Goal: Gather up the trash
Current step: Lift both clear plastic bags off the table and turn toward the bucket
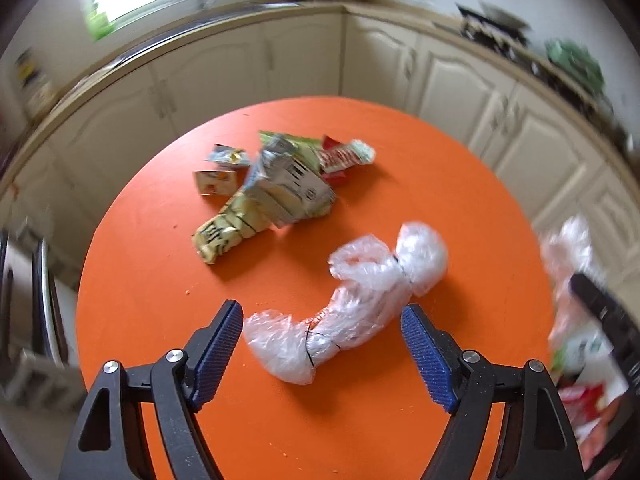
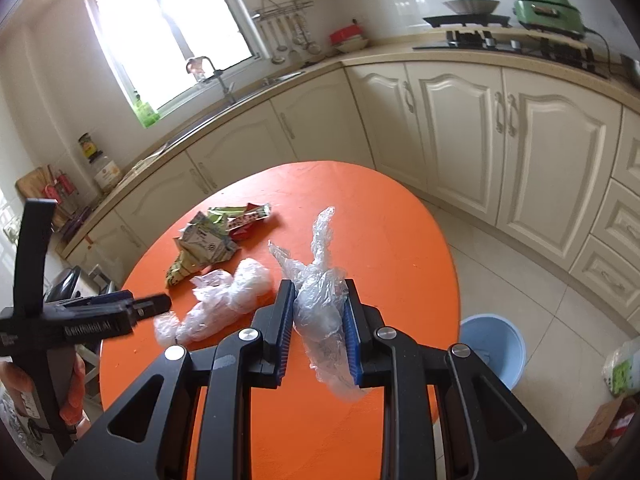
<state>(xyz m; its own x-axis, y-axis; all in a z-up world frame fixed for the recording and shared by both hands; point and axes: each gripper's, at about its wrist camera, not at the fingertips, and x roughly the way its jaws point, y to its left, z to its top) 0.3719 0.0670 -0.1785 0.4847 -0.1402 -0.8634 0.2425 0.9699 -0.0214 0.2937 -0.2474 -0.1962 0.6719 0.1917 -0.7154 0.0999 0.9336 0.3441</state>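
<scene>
Blue ribbed pads of the left gripper [image 1: 322, 322] stand wide apart, released, with nothing pressed between them. Between and a little beyond its fingertips a crumpled clear plastic bundle [image 1: 348, 304] lies on the orange round table [image 1: 460, 208]. Its long axis goes from the near-left lower end to the far-right, where it ends in a rounded ball. It is tied or pinched at two places by thin dark lines.

Farther on the table is a small heap of wrappers [image 1: 276, 188]: a flattened grey-white carton lying across a yellowish green packet, whose long axis points to the near left, and red-and-white wrappers behind.

The right gripper [image 2: 319, 312] is clenched on a second piece of clear plastic film [image 2: 320, 304]. This film stands nearly upright between the pads, one twisted tail pointing up and away and the other end hanging down below the fingers.

On the tiled floor to the right of the table is a light blue bucket [image 2: 500, 344]; what is inside, I cannot tell. A hand [image 2: 72, 392] holds the left gripper's handle.
</scene>
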